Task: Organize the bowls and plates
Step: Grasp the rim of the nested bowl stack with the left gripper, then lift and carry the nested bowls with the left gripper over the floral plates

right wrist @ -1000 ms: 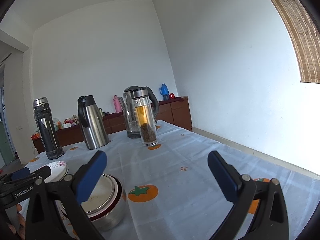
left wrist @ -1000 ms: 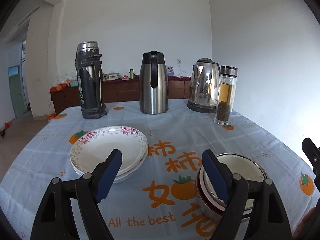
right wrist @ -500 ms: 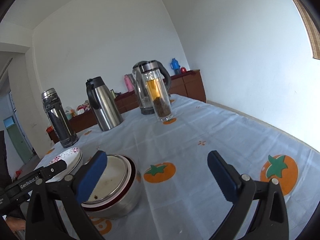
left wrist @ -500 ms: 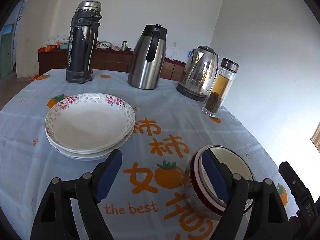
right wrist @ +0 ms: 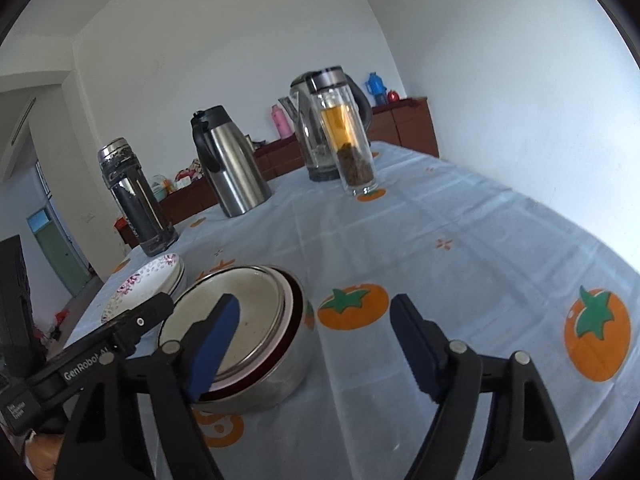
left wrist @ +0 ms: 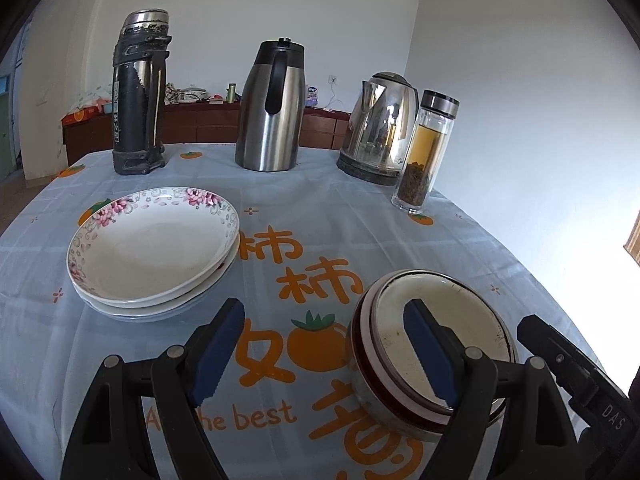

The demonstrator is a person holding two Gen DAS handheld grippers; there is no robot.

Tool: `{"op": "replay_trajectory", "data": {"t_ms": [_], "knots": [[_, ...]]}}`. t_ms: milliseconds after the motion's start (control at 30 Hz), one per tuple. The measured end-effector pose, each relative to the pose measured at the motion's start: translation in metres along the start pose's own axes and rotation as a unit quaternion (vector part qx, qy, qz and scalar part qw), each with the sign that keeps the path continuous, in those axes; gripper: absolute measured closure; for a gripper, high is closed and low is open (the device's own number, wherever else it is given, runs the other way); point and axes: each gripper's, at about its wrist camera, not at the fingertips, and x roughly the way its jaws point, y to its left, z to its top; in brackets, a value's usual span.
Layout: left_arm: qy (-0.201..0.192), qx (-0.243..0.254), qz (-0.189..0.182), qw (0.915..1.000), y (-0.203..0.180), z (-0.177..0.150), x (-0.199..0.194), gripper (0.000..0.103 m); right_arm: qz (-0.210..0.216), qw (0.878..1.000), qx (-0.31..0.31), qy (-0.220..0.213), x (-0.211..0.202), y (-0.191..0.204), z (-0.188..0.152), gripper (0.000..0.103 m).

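Two white plates with pink flower rims (left wrist: 152, 248) are stacked on the left of the tablecloth and show at the left edge of the right wrist view (right wrist: 148, 286). A stack of nested metal bowls (left wrist: 460, 320) (right wrist: 248, 312) stands to their right. My left gripper (left wrist: 324, 354) is open, its right finger in front of the bowls' inside and their left rim between the jaws. My right gripper (right wrist: 316, 342) has closing jaws. Its left finger overlaps the bowls' inside, their right wall lies between the jaws, and no pad presses on it.
Along the far side stand a black thermos (left wrist: 138, 96), a steel carafe (left wrist: 272, 108), a kettle (left wrist: 380, 128) and a glass tea bottle (left wrist: 426, 152). The patterned cloth (right wrist: 460, 240) spreads to the right of the bowls. Each gripper's body shows at the other view's edge.
Both grippers have tipped downward and come closer to the bowl stack, which now looks larger in both views. The right gripper's jaws have narrowed. The left jaws look the same.
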Motion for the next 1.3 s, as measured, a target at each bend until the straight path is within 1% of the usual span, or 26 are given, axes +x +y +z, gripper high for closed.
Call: {"op": "replay_trajectory", "data": {"t_ms": [67,133,233,433,467,533,567,633,767,800,833,867,900,933,967,1000,1100,1167,1200,1300], "knots": [[0.005,0.002,0.001,1.0,0.0,-0.001,0.003,0.026,0.004,1.0,0.003,0.004,0.002,-0.001,0.001,0.026],[0.012,-0.007,-0.001,0.9999,0.003,-0.001,0.006,0.028,0.005,1.0,0.002,0.003,0.002,0.001,0.001,0.026],[0.019,-0.014,0.0,0.9997,0.006,-0.001,0.01,0.033,0.009,1.0,0.0,0.008,0.004,0.003,0.0,0.026],[0.028,0.003,0.004,0.9996,-0.002,-0.003,0.015,0.036,0.011,0.999,-0.009,0.029,0.012,0.01,-0.002,0.026],[0.03,0.004,0.003,0.9995,-0.003,-0.004,0.016,0.039,0.01,0.999,-0.009,0.029,0.012,0.01,-0.003,0.027],[0.037,0.004,-0.003,0.9993,-0.004,-0.005,0.02,0.042,0.01,0.999,-0.005,0.031,0.013,0.01,-0.003,0.033],[0.042,0.002,-0.006,0.9991,-0.005,-0.006,0.023,0.043,0.011,0.999,-0.003,0.035,0.015,0.009,-0.003,0.034],[0.046,0.0,-0.01,0.9989,-0.005,-0.007,0.026,0.044,0.016,0.999,0.006,0.05,0.02,0.007,-0.004,0.041],[0.048,0.001,-0.009,0.9988,-0.007,-0.007,0.026,0.045,0.03,0.998,0.014,0.06,0.024,0.006,-0.005,0.044],[0.048,0.001,-0.01,0.9988,-0.007,-0.007,0.026,0.047,0.032,0.998,0.01,0.061,0.024,0.008,-0.005,0.046],[0.048,0.002,-0.013,0.9988,-0.008,-0.007,0.026,0.051,0.033,0.998,0.007,0.062,0.025,0.009,-0.005,0.049],[0.049,0.003,-0.02,0.9986,-0.01,-0.008,0.027,0.055,0.035,0.997,0.005,0.063,0.025,0.011,-0.006,0.05],[0.05,0.004,-0.021,0.9985,-0.011,-0.008,0.027,0.058,0.038,0.997,0.003,0.065,0.027,0.013,-0.006,0.051],[0.052,0.006,-0.022,0.9984,-0.013,-0.008,0.028,0.063,0.042,0.997,0.002,0.07,0.029,0.015,-0.007,0.052],[0.053,0.007,-0.024,0.9982,-0.014,-0.008,0.029,0.069,0.037,0.997,-0.003,0.075,0.031,0.018,-0.007,0.052],[0.054,0.007,-0.026,0.9981,-0.015,-0.008,0.029,0.07,0.034,0.997,-0.005,0.075,0.031,0.019,-0.007,0.052],[0.053,0.0,-0.026,0.9982,-0.013,-0.008,0.029,0.071,0.037,0.997,0.002,0.069,0.029,0.018,-0.007,0.057],[0.056,-0.012,-0.037,0.9977,-0.01,-0.008,0.03,0.076,0.036,0.997,0.003,0.068,0.029,0.019,-0.007,0.058],[0.059,-0.014,-0.042,0.9973,-0.01,-0.009,0.031,0.077,0.037,0.997,0.002,0.068,0.029,0.018,-0.008,0.058],[0.057,-0.009,-0.036,0.9977,-0.012,-0.008,0.03,0.078,0.031,0.997,-0.002,0.067,0.029,0.02,-0.008,0.059]]}}
